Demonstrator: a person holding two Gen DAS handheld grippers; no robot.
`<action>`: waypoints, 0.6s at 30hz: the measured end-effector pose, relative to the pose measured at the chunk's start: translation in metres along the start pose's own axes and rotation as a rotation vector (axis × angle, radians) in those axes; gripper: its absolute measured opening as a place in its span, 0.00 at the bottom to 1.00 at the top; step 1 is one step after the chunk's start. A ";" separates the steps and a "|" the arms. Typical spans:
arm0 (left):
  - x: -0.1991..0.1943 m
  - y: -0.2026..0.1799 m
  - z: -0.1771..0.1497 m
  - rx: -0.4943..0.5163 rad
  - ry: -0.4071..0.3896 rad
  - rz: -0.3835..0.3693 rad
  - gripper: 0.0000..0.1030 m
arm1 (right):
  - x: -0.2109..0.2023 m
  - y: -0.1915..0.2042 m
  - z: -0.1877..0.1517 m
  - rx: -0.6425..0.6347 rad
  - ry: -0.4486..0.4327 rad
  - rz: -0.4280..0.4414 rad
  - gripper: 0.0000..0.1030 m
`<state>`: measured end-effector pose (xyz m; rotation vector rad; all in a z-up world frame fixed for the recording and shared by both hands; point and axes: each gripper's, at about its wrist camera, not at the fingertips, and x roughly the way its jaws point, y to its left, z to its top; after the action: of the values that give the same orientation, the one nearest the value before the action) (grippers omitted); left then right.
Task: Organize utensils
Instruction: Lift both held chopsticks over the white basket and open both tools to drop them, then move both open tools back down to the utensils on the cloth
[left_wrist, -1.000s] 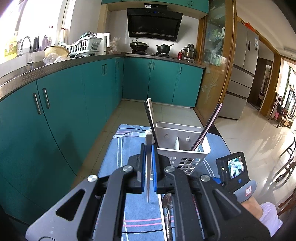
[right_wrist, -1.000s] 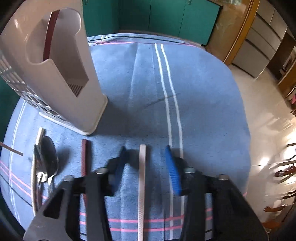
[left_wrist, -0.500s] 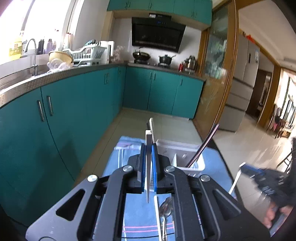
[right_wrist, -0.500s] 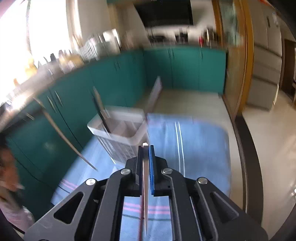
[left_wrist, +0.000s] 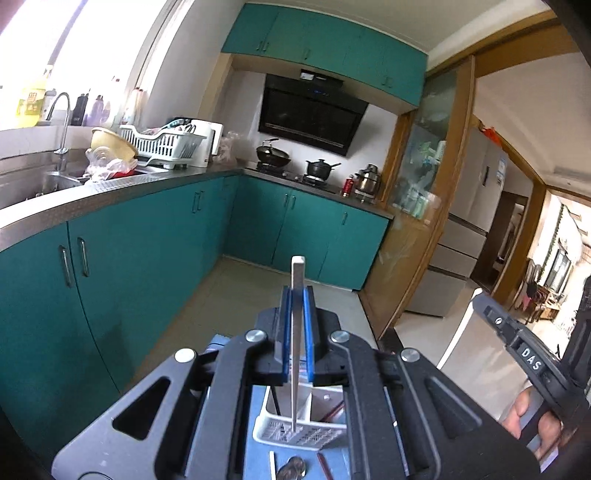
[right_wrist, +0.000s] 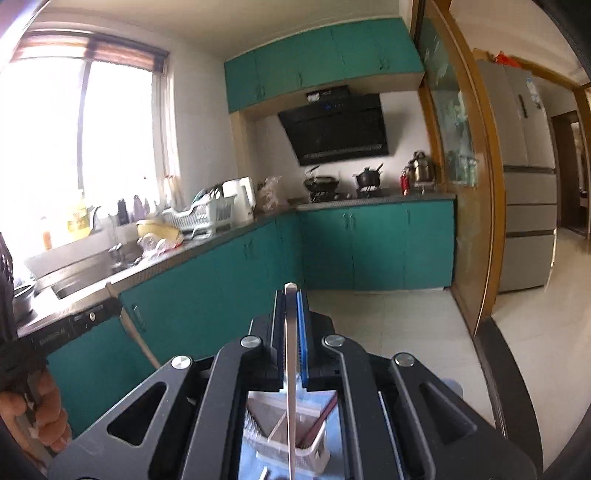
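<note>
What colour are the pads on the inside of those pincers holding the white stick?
Blue. The left gripper clamps the white chopstick between blue pads; the left wrist view shows it best.

We see two white chopsticks (left_wrist: 297, 332) (right_wrist: 290, 354) raised upright above the white slotted holder (left_wrist: 295, 432), which stands on the blue cloth with dark sticks leaning inside; a spoon (left_wrist: 291, 472) lies before it.

Kitchen, L-shaped run of teal base cabinets (left_wrist: 155, 251) under a steel worktop (left_wrist: 110, 186). Matching wall cabinets (left_wrist: 325, 33), black range hood (left_wrist: 314, 110), white walls. Bright window (right_wrist: 85, 147) over sink (left_wrist: 55, 181). Pale tiled floor (right_wrist: 406, 332). Wood-framed glass partition (left_wrist: 424, 177), grey fridge (right_wrist: 528, 184) beyond.
</note>
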<state>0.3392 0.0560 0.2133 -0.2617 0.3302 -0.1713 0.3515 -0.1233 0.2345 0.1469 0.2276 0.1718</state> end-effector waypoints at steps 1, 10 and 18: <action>0.008 0.000 0.000 -0.008 -0.003 0.012 0.06 | 0.004 0.004 0.001 -0.001 -0.017 -0.006 0.07; 0.070 -0.001 -0.030 -0.031 0.054 0.039 0.06 | 0.053 0.017 -0.028 -0.046 0.012 -0.017 0.06; 0.093 0.004 -0.064 0.000 0.133 0.051 0.08 | 0.088 0.003 -0.078 -0.012 0.177 -0.017 0.09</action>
<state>0.4049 0.0259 0.1262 -0.2420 0.4684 -0.1385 0.4173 -0.0947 0.1416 0.1176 0.4038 0.1690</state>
